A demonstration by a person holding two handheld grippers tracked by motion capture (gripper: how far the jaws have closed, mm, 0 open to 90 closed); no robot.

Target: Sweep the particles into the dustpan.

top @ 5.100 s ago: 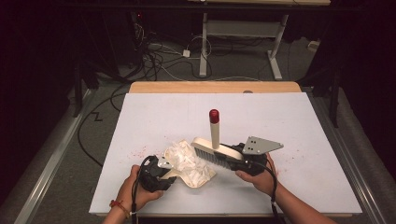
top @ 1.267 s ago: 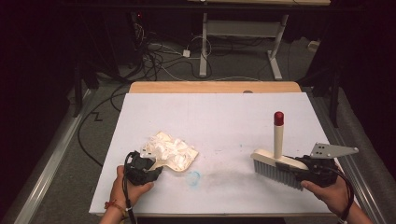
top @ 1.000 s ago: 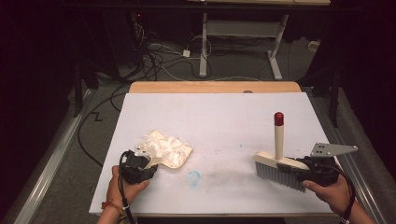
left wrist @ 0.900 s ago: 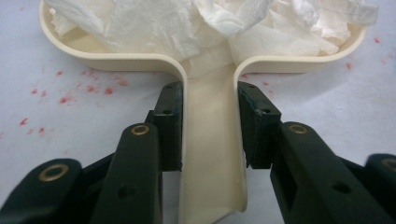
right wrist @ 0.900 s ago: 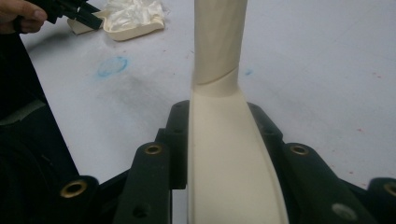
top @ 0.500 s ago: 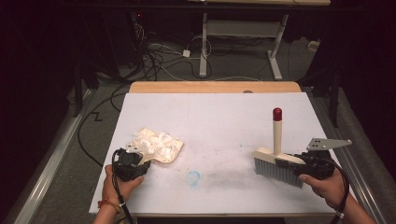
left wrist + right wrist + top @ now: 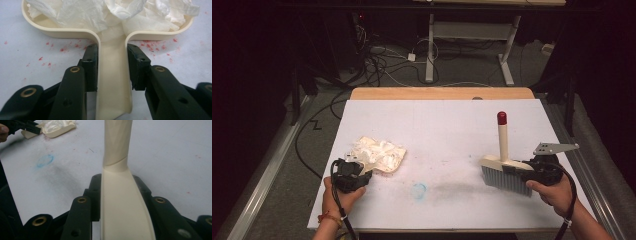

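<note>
Cream dustpan [image 7: 379, 155], heaped with crumpled paper [image 7: 110, 12], sits left on our counter [image 7: 447, 130], handle clamped by our left tool [image 7: 112, 61]; our right tool [image 7: 117, 192] grips the brush [image 7: 506, 172] at right.

Cream dustpan [image 7: 384, 159] holds white paper [image 7: 105, 13]; cream brush [image 7: 507, 170] has grey bristles.

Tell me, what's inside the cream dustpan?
Crumpled white paper fills the dustpan, which the left gripper holds by its handle. The paper covers the pan's floor, so anything lying beneath it cannot be seen.
</note>
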